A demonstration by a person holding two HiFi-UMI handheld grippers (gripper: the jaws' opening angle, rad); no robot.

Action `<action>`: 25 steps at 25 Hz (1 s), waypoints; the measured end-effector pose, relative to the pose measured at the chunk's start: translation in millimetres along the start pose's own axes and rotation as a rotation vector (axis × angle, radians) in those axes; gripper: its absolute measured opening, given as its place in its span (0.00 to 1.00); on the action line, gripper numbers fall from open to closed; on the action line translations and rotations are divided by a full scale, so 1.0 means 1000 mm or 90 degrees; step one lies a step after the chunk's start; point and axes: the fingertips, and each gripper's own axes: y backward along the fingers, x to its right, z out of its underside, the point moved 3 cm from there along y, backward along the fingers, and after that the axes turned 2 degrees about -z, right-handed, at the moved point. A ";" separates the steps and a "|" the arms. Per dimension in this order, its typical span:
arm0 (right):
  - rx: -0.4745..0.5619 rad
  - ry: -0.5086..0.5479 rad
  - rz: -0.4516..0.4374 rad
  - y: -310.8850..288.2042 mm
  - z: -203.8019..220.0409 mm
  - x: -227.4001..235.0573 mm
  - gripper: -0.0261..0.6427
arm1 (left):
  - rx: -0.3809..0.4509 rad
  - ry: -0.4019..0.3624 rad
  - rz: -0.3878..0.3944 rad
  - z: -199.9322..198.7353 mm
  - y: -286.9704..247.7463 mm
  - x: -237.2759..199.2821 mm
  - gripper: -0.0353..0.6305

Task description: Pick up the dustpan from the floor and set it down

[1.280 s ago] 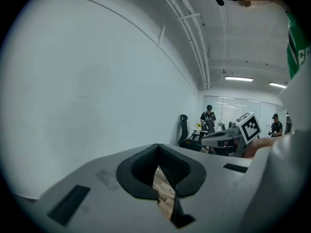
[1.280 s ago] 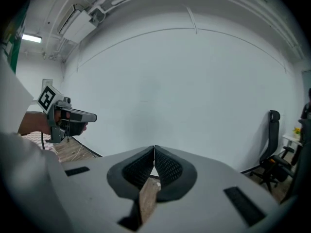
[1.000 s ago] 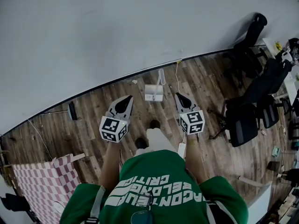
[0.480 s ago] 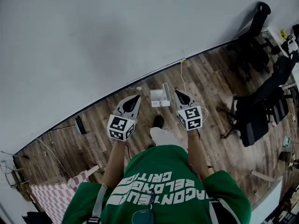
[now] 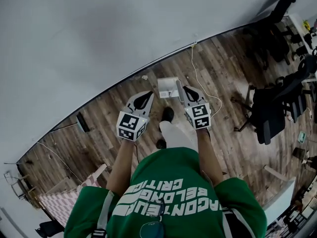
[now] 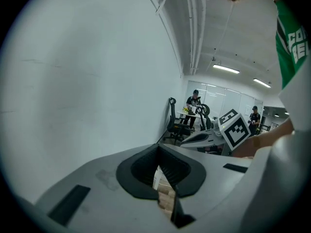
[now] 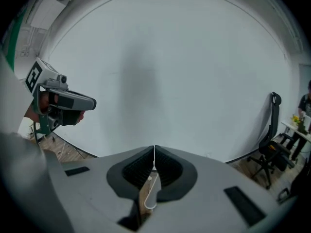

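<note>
The white dustpan (image 5: 167, 87) lies on the wood floor close to the wall, its handle (image 5: 178, 90) at its right side. My left gripper (image 5: 148, 94) hangs to the dustpan's left, jaws shut and empty. My right gripper (image 5: 184, 88) is shut too, its tip just right of the handle and above it. In the right gripper view a white looped handle (image 7: 151, 194) shows through the slot behind the closed pads (image 7: 154, 149). In the left gripper view a bit of the white pan (image 6: 158, 178) shows below the closed tips (image 6: 158, 147).
A white wall (image 5: 99, 33) rises right behind the dustpan. A thin cable (image 5: 198, 76) runs along the floor to its right. Black office chairs (image 5: 270, 110) stand at the right. A checkered cloth (image 5: 54, 205) lies at the lower left. The person's shoes (image 5: 167, 115) are just behind the pan.
Both grippers have moved forward and down toward the dustpan. The right tip now sits beside the handle. Both stay shut.
</note>
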 end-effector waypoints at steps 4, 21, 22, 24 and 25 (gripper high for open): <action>-0.030 -0.026 0.028 -0.013 0.018 0.011 0.06 | -0.017 0.006 0.006 0.009 -0.014 -0.007 0.05; -0.273 -0.130 0.023 -0.111 0.080 0.024 0.37 | -0.047 0.017 0.025 0.002 -0.061 -0.059 0.05; -0.288 -0.132 0.027 -0.115 0.084 0.022 0.37 | -0.051 0.019 0.033 0.005 -0.063 -0.063 0.05; -0.315 -0.137 0.038 -0.124 0.090 0.020 0.38 | -0.059 0.020 0.054 0.009 -0.067 -0.072 0.05; -0.327 -0.141 0.044 -0.129 0.092 0.019 0.38 | -0.062 0.019 0.068 0.010 -0.069 -0.077 0.05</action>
